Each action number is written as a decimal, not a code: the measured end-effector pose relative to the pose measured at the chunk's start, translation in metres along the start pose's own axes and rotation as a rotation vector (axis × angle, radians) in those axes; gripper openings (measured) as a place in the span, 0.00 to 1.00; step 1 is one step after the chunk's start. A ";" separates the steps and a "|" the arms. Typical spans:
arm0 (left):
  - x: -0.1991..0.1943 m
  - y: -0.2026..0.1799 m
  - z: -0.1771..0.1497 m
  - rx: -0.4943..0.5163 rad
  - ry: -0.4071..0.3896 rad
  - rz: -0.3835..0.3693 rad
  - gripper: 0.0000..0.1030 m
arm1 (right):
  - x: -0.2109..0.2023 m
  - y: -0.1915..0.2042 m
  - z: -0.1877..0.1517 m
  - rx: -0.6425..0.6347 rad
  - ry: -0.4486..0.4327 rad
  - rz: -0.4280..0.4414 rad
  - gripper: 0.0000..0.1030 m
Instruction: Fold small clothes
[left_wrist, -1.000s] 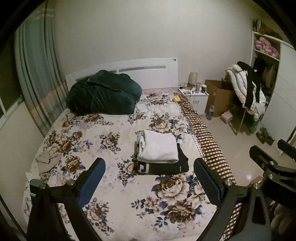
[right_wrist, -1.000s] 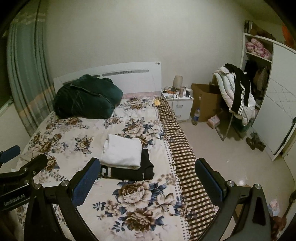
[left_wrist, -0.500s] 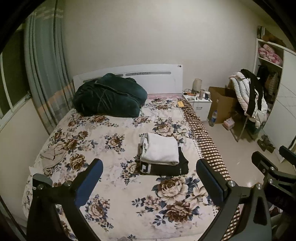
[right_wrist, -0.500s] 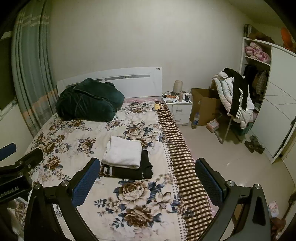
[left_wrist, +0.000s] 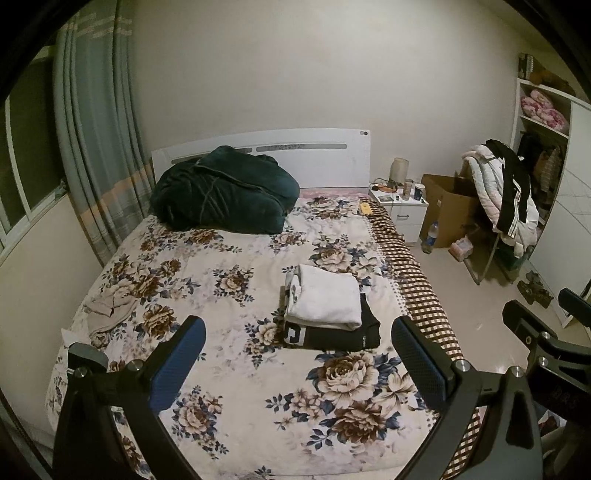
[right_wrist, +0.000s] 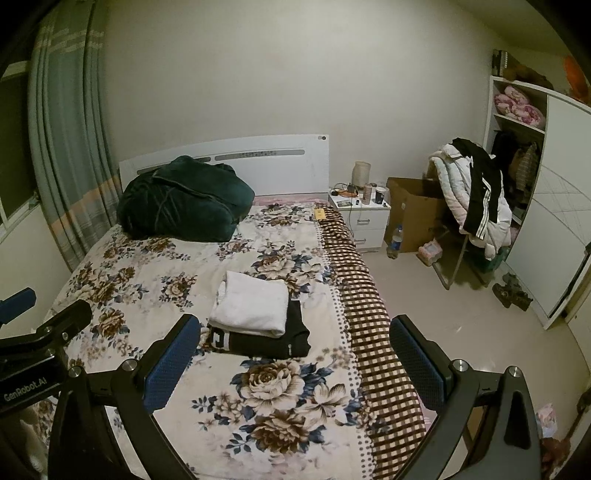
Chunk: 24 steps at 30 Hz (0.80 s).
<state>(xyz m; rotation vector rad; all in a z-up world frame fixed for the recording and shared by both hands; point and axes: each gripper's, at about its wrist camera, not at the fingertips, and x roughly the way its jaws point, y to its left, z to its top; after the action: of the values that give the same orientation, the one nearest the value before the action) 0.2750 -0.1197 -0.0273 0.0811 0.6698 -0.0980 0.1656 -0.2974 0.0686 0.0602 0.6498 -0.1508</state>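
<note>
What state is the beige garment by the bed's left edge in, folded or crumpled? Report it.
Crumpled. The beige garment lies in an uneven, bunched heap on the floral bedspread, unlike the squared white folded garment stacked mid-bed.

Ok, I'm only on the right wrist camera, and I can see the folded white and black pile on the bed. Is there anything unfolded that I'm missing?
Observer: Yes. The left wrist view shows a crumpled beige garment near the window-side edge of the bed.
Operator: Is the left gripper holding it?
Observer: No. The left gripper has its jaws wide open with nothing between them.
Operator: Where is it relative to the pile?
Observer: It lies well apart from the folded pile, towards the window, with bare floral cover between the two.
</note>
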 end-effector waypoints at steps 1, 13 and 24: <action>0.000 0.000 0.000 0.001 0.000 0.002 1.00 | -0.001 0.000 0.000 -0.001 0.002 0.003 1.00; -0.001 0.002 0.002 -0.009 0.002 0.019 1.00 | 0.013 -0.008 0.015 -0.009 0.008 0.029 1.00; 0.001 0.004 0.003 -0.026 0.010 0.041 1.00 | 0.021 -0.006 0.014 -0.007 0.013 0.042 1.00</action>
<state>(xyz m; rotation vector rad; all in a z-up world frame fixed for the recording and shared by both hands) 0.2782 -0.1158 -0.0253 0.0706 0.6785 -0.0500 0.1893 -0.3070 0.0670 0.0682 0.6616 -0.1082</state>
